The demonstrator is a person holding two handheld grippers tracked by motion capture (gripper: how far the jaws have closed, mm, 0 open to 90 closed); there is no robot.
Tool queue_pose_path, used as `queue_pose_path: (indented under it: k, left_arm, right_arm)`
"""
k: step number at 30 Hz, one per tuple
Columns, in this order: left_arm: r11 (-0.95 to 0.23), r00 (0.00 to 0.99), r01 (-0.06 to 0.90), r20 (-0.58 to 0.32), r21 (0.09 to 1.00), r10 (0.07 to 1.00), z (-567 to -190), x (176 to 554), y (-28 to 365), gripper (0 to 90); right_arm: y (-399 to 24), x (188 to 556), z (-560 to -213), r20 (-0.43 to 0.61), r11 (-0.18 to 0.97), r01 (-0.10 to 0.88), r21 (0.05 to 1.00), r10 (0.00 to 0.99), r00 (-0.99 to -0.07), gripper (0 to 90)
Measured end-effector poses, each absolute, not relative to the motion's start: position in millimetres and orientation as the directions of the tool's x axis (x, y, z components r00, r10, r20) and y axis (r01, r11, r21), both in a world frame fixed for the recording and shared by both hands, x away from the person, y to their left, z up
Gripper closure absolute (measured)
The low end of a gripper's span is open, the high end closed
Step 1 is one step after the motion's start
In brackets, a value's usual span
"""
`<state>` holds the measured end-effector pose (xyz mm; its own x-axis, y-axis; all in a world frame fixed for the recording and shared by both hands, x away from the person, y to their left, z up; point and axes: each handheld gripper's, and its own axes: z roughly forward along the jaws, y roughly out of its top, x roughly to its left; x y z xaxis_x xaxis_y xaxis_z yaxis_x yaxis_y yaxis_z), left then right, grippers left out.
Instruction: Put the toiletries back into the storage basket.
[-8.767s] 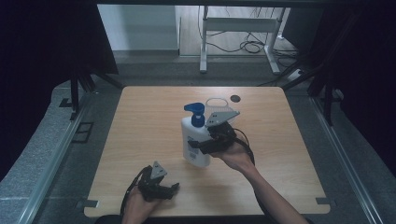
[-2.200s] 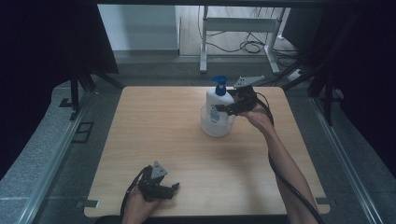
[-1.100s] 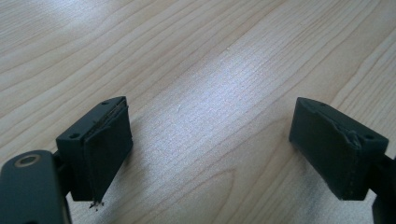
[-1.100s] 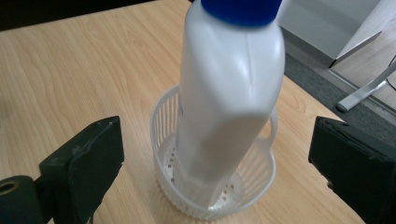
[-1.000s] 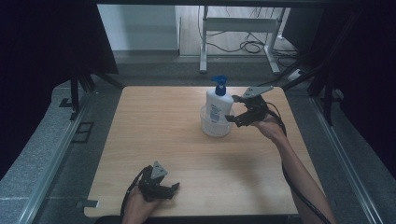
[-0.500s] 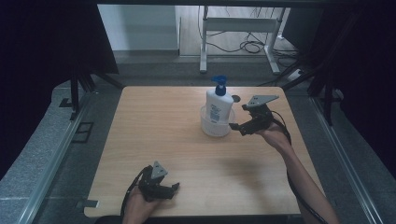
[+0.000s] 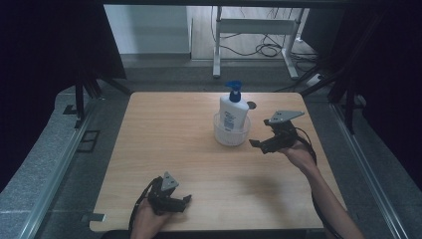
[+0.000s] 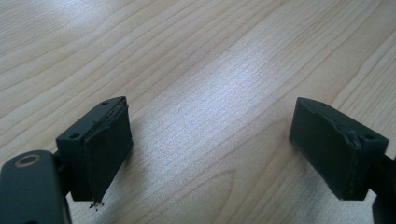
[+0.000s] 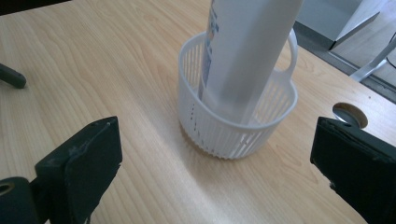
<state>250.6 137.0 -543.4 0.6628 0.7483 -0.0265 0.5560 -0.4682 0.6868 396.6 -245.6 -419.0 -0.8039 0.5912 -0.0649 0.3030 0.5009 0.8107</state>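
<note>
Standing in basket [image 7: 232, 135]: bottle [image 7: 233, 112], label unreadable.

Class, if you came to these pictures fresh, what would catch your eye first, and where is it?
First, the white pump bottle with its blue pump head, standing in a small white basket at the table's far right. Next, the right gripper beside the basket, jaws wide apart and holding nothing. The left gripper rests open at the near edge.

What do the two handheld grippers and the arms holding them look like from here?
Both are black two-jaw tools. The right gripper carries a grey three-cornered plate on top and trails a black cable along the forearm; the left gripper has a smaller grey plate and a looping black cable. The jaws are blocky with flat dark pads, frayed at the edges. No sleeves show on the forearms.
</note>
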Motion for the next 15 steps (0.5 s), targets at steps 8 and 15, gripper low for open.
queue_pose_path:
  k: [8, 15]
  left_arm:
    - [-0.468, 0.662, 0.556, -0.026, 0.687, 0.749, -543, 251, 137, 12.5]
    - [-0.468, 0.662, 0.556, -0.026, 0.687, 0.749, -543, 251, 137, 12.5]
  right_arm:
    - [-252, 384, -426, -0.063, 0.51, 0.324, 0.797, 0.604, -0.795, 1.9]
    - [-257, 374, -432, -0.064, 0.509, 0.329, 0.795, 0.611, -0.789, 1.3]
